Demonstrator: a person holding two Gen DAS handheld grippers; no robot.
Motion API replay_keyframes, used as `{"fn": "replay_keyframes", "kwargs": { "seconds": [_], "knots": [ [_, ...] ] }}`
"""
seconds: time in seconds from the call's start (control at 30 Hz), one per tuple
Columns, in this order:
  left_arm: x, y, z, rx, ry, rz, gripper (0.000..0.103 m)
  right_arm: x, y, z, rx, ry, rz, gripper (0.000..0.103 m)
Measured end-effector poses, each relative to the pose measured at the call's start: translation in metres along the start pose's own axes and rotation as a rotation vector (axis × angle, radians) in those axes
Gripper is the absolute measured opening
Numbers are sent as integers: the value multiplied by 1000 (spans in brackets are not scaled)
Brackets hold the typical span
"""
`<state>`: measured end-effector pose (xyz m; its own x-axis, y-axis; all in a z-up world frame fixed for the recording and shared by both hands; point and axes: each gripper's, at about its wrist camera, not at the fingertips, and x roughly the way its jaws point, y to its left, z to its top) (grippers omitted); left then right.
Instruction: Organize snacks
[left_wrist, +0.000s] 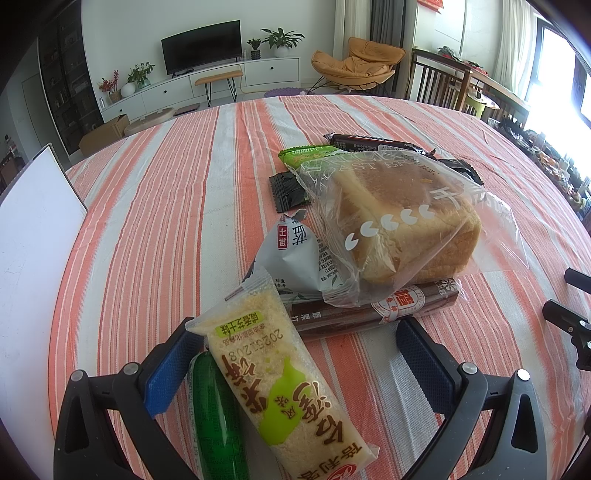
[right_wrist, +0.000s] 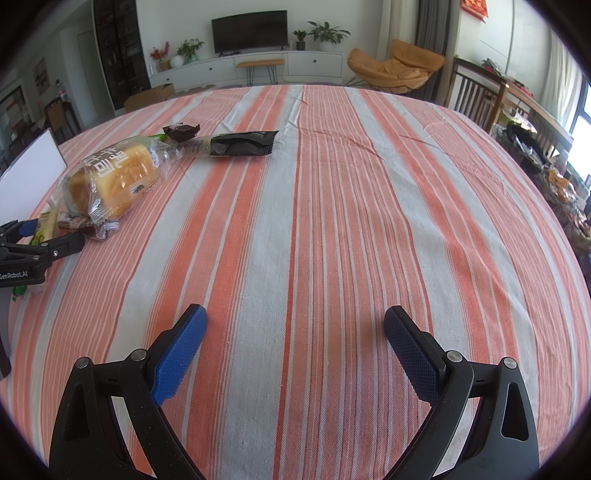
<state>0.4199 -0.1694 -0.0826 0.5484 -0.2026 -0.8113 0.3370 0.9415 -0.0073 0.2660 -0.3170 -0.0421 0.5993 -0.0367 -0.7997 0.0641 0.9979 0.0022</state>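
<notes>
A pile of snacks lies on the striped tablecloth (left_wrist: 166, 221). A bagged toast loaf (left_wrist: 402, 221) rests on a red-brown sausage stick (left_wrist: 373, 310); beside them are a grey packet (left_wrist: 295, 258), a green packet (left_wrist: 310, 155), black wrappers (left_wrist: 288, 192) and a dark bar (left_wrist: 373, 142). My left gripper (left_wrist: 295, 354) is open, its fingers wide apart. A yellow rice-cracker packet (left_wrist: 280, 387) and a green packet (left_wrist: 218, 413) lie between its fingers, close to the left pad. My right gripper (right_wrist: 293, 332) is open and empty over bare cloth. The loaf (right_wrist: 110, 177) and a black packet (right_wrist: 242, 144) lie far to its left.
A white board (left_wrist: 33, 251) stands at the table's left edge. My right gripper's fingers (left_wrist: 569, 317) show at the right edge of the left wrist view. Chairs and a cluttered side table (right_wrist: 554, 177) stand beyond the right edge of the table.
</notes>
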Motion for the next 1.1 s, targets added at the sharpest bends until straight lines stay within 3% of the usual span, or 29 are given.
{"fn": "replay_keyframes", "kwargs": {
  "seconds": [1.1],
  "knots": [
    [1, -1, 1, 0, 0, 0, 103, 0, 0, 0, 0, 0, 0, 98]
  ]
}}
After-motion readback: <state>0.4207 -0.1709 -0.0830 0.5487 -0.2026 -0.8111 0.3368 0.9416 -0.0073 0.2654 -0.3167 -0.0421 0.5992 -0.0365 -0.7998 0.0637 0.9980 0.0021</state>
